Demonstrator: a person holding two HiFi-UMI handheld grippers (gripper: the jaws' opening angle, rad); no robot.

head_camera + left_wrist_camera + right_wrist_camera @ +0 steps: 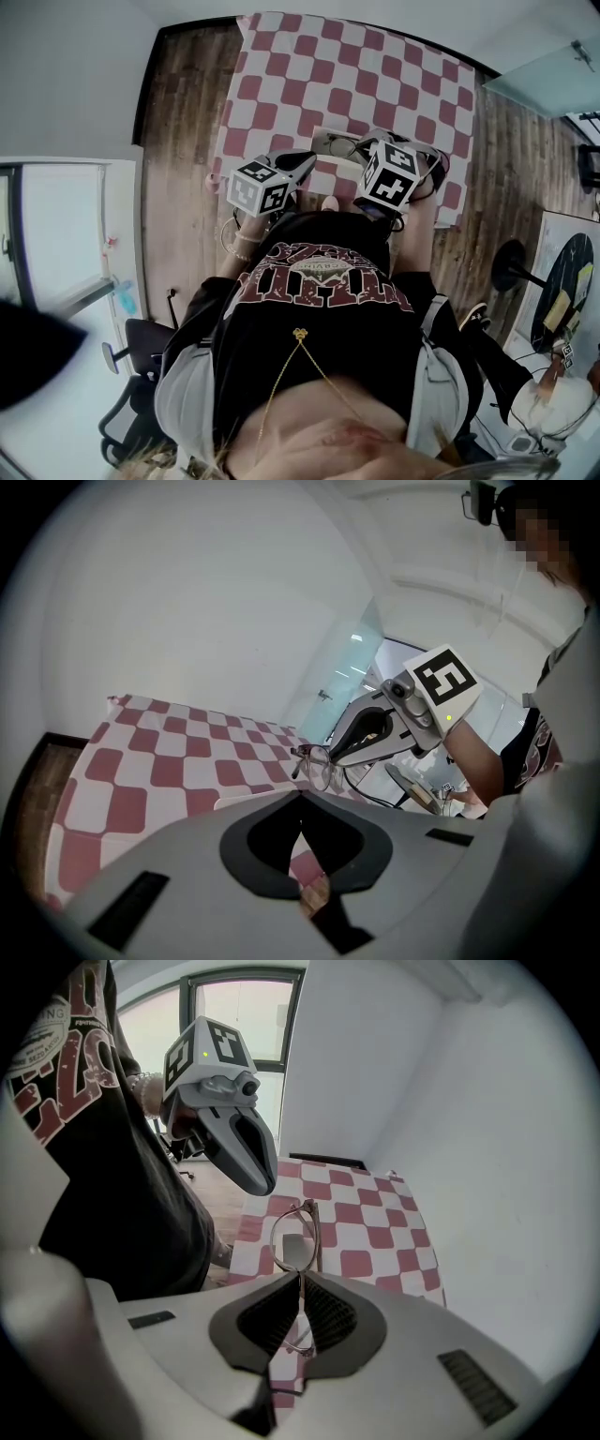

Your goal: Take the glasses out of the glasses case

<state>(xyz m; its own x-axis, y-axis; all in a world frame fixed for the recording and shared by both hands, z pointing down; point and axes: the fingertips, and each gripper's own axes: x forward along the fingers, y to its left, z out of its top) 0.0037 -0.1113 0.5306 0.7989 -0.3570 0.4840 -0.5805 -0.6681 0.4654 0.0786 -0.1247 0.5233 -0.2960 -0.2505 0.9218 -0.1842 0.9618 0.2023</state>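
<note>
Thin-framed glasses (293, 1239) hang above the red-and-white checked tablecloth (375, 66), and my right gripper (300, 1279) is shut on one of their temple arms. In the head view the glasses (345, 147) sit just ahead of the right gripper (367, 141), over the white glasses case (323, 141) lying near the table's front edge. My left gripper (305, 161) hovers beside the case, shut, with nothing visible between its jaws. From the left gripper view the glasses (317, 761) show at the right gripper's tips (336, 757), and the case edge (246, 801) lies just past my left gripper (300, 797).
The person stands tight against the table's front edge (281, 211). Wooden floor (178, 141) flanks the table on both sides. An office chair (131, 352) stands at lower left and a round-based stand (511, 267) at right. White walls lie behind the table.
</note>
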